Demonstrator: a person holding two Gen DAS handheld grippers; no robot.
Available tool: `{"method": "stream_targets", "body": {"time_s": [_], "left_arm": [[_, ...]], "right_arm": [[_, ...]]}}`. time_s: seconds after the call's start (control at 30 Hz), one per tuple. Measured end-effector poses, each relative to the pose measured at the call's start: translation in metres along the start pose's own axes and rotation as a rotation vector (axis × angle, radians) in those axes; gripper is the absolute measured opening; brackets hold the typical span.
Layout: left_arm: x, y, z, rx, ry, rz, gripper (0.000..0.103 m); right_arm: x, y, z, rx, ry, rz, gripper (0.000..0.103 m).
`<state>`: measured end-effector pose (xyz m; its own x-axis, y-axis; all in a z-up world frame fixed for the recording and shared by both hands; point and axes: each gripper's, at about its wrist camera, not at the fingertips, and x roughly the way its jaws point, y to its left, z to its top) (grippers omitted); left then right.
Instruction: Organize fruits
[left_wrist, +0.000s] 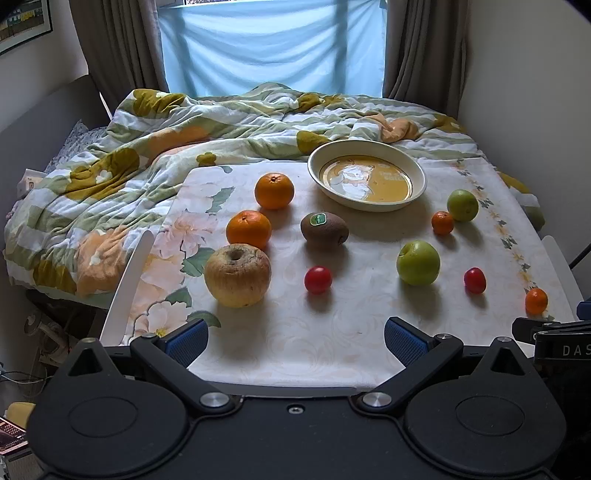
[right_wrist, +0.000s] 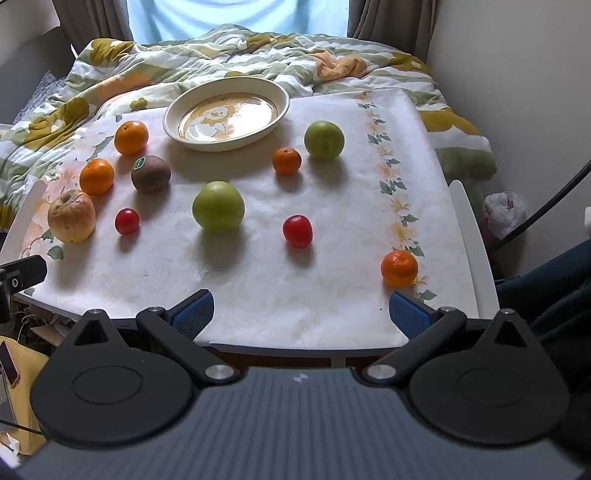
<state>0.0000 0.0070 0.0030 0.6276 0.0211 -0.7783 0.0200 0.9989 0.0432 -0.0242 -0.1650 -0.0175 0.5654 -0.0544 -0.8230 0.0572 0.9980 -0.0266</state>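
Observation:
Several fruits lie on a small table (left_wrist: 332, 350) with a floral cloth. In the left wrist view: a wrinkled yellow apple (left_wrist: 237, 275), two oranges (left_wrist: 248, 229) (left_wrist: 274, 191), a kiwi (left_wrist: 324, 229), two red tomatoes (left_wrist: 318, 280) (left_wrist: 474, 280), two green apples (left_wrist: 418, 262) (left_wrist: 462, 205), two small mandarins (left_wrist: 442, 222) (left_wrist: 536, 301). An empty cream bowl (left_wrist: 369, 162) stands at the back. My left gripper (left_wrist: 295, 338) is open and empty at the near edge. My right gripper (right_wrist: 301, 312) is open and empty, with a mandarin (right_wrist: 399, 268) just beyond its right finger.
A bed with a rumpled flowered quilt (left_wrist: 147, 147) lies behind and left of the table. White table rails (left_wrist: 129, 284) (right_wrist: 472, 240) stand at both sides. The bowl also shows in the right wrist view (right_wrist: 173, 110). A wall and a plastic bag (right_wrist: 504, 214) are on the right.

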Motion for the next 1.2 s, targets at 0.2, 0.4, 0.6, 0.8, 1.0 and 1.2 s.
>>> {"method": "stream_targets", "body": {"time_s": [0.2,0.4,0.6,0.8,1.0,1.2], "left_arm": [[-0.0022,0.0016,0.0006,0.0,-0.006,0.002,0.103],[-0.0026,0.0015,0.0007,0.001,-0.009,0.005,0.103],[-0.0026,0.0012,0.0011,0.002,-0.01,0.005,0.103],[-0.0025,0.0011,0.0009,0.002,-0.01,0.005,0.103],[-0.0024,0.0009,0.001,0.001,-0.009,0.005,0.103],[-0.0011,0.0023,0.0037,-0.001,-0.005,0.002,0.103]], "right_arm": [[-0.0002,0.0022,0.0,-0.003,-0.003,0.003,0.103],[-0.0004,0.0029,0.0,-0.003,-0.004,0.002,0.103],[-0.0014,0.0043,0.0007,-0.003,-0.004,0.002,0.103],[-0.0022,0.0055,0.001,-0.002,-0.003,0.0,0.103],[-0.0019,0.005,0.0011,-0.001,-0.003,0.002,0.103],[-0.0024,0.0053,0.002,-0.001,0.0,0.002,0.103]]}}
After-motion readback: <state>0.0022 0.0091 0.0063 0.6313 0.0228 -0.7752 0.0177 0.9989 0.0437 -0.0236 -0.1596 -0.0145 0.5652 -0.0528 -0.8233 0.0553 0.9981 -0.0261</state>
